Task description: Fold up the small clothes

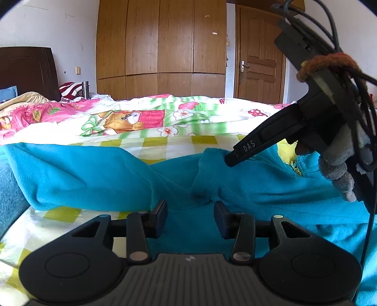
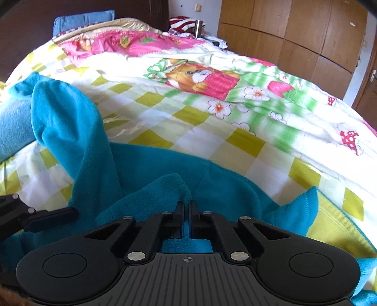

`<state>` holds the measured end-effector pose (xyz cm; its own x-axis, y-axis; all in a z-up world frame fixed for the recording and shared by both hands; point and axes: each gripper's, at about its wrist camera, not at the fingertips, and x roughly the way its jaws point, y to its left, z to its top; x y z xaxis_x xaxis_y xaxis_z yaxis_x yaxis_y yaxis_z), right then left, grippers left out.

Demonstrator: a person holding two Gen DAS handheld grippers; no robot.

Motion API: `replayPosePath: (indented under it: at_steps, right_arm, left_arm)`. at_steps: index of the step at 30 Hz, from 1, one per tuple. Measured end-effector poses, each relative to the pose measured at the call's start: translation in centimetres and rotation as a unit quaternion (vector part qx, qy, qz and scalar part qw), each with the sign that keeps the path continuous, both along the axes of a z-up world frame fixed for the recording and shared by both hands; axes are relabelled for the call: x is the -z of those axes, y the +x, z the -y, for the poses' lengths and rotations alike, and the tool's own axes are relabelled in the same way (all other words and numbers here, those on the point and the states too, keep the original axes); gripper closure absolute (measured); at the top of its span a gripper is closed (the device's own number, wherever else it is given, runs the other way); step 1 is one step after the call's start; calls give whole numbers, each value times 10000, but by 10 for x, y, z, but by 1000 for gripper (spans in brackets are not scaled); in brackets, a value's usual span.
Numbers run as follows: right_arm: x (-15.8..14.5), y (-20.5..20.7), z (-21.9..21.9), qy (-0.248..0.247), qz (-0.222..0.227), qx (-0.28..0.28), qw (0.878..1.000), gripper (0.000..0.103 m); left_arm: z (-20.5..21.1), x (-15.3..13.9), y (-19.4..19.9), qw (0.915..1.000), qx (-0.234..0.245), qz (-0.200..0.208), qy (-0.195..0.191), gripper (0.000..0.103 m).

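Observation:
A small teal fleece jacket with a yellow lining lies on the bed; it also shows in the right wrist view. My left gripper is open, its jaws apart over the jacket's body, with fabric lying between them. My right gripper is shut on a fold of the teal fleece and holds it raised. In the left wrist view the right gripper comes in from the right, pinching a bunched piece of the jacket. A sleeve lies off to the left. The left gripper's finger shows at the left edge.
The bed has a checked yellow, white and pink cartoon quilt, also in the right wrist view. A dark headboard, blue pillow, wooden wardrobe and door stand behind.

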<state>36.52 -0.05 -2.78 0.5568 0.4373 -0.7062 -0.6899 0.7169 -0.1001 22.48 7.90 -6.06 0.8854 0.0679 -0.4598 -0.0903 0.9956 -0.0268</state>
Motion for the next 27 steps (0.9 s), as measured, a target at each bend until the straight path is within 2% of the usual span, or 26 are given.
replayPosePath:
  at_steps: [5, 8, 10, 12, 14, 17, 20, 22, 25, 27]
  right_arm:
    - [16, 9, -8, -290, 52, 467, 9985, 101]
    - [22, 3, -22, -764, 198, 345, 9963, 94]
    - [10, -4, -25, -758, 413, 292, 9958, 91]
    - [-11, -8, -29, -595, 572, 213, 9964, 84]
    - [-30, -12, -44, -486, 667, -82, 9966, 72]
    - [-48, -19, -85, -487, 776, -659, 9936, 71]
    - [-56, -32, -148, -669, 963, -1510, 9816, 66]
    - [-59, -40, -186, -731, 938, -2013, 9723, 63]
    - [-63, -45, -238, -786, 765, -2547, 9608, 60]
    - [-67, -53, -269, -835, 803, -2875, 9507, 60]
  left_arm:
    - [-3, -2, -1, 10000, -43, 12, -16, 46]
    - [-8, -5, -4, 9998, -142, 58, -156, 45]
    - [-11, -5, -4, 9995, -192, 25, -269, 44]
    - [-11, -3, -2, 9993, -213, -58, -288, 44]
    - [-11, -1, 0, 9992, -206, -127, -309, 44]
    - [-18, -1, -1, 9985, -248, -88, -485, 44]
    - [-32, -5, -7, 9954, -378, 120, -873, 44]
    - [-46, -13, -15, 9914, -637, 327, -1099, 44]
    - [-74, -36, -39, 9812, -1353, 840, -1093, 41]
    - [-102, -43, -56, 9654, -1932, 1062, -1390, 33]
